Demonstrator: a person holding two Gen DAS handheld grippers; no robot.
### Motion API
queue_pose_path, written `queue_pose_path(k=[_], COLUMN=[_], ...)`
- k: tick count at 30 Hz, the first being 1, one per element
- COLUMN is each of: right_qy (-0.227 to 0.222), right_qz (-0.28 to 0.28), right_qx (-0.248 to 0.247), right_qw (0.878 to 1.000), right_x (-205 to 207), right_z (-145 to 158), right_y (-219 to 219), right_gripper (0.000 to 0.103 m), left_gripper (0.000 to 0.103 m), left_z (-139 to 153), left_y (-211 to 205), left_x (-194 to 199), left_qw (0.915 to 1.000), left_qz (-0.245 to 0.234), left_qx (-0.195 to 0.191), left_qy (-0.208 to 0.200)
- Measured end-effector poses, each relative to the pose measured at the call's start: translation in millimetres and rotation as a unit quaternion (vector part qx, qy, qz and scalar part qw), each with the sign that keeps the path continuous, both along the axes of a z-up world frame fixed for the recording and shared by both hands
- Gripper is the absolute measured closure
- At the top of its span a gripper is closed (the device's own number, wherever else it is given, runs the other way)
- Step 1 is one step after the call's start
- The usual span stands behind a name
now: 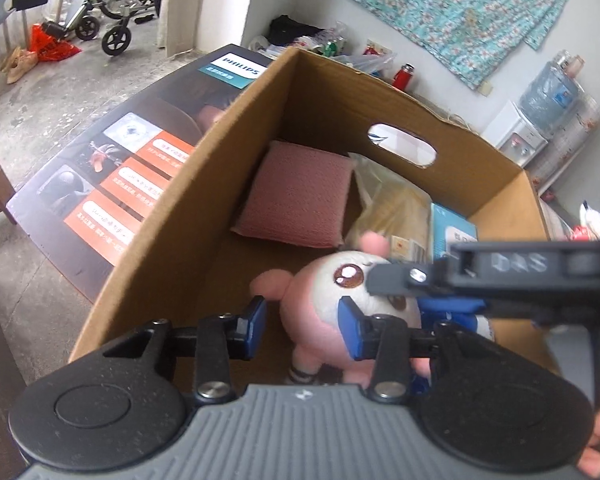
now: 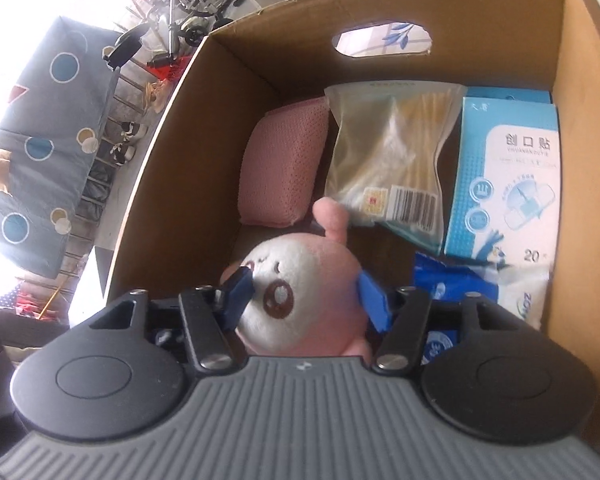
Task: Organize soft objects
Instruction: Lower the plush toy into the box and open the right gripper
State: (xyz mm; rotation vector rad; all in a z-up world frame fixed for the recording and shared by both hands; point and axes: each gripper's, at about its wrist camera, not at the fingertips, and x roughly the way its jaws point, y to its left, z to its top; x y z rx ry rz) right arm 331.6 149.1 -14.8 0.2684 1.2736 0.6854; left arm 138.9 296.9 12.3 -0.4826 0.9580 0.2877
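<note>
Left wrist view: left gripper (image 1: pixel 305 322) sits lowest in frame, jaws partly spread, nothing pinched. One blue pad (image 1: pixel 350 316) lies against the side of the plush toy (image 1: pixel 328 300); the other pad hangs free over the box floor. Toy is pink and white with brown eyes and sits inside the cardboard box (image 1: pixel 172 208), near corner. Right gripper (image 1: pixel 384 280) reaches in from the right, across the toy's face. Behind the toy: pink sponge (image 1: pixel 300 194) and a clear bag (image 1: pixel 396 208). A Philips carton (image 1: pixel 140 168) lies on the floor beside the box, a wheelchair (image 1: pixel 108 4) further back.

Right wrist view: right gripper (image 2: pixel 308 296) jaws straddle the plush toy (image 2: pixel 300 292) head, blue pads touching both sides; looks like a pinch on the toy. Toy is still down in the cardboard box (image 2: pixel 172 152). Beyond it: pink sponge (image 2: pixel 280 164), clear bag (image 2: pixel 388 160) with a barcode, blue-white plaster box (image 2: pixel 508 176), blue-white wipes pack (image 2: pixel 480 284) at right.
</note>
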Motion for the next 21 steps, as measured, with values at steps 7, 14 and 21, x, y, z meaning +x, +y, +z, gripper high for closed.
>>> queue_pose_path(k=[7, 14, 21], right_qy=[-0.012, -0.024, -0.049], right_qz=[0.012, 0.007, 0.004], right_qx=[-0.013, -0.001, 0.023], right_qw=[1.0, 1.0, 0.999], right_x=[-11.7, -18.0, -23.5], right_z=[8.6, 17.0, 33.3], right_y=[-2.8, -12.8, -20.9], right_gripper=[0.052, 0.051, 0.046], left_gripper=[0.064, 0.062, 0.056], left_z=[-4.0, -8.7, -3.4], left_y=[-6.0, -15.1, -23.6], left_x=[0.1, 0.4, -8.2], left_qw=[0.9988, 0.9968, 0.9969], left_qz=[-0.009, -0.022, -0.031], left_qx=[-0.049, -0.077, -0.072], left_qy=[-0.002, 0.005, 0.003])
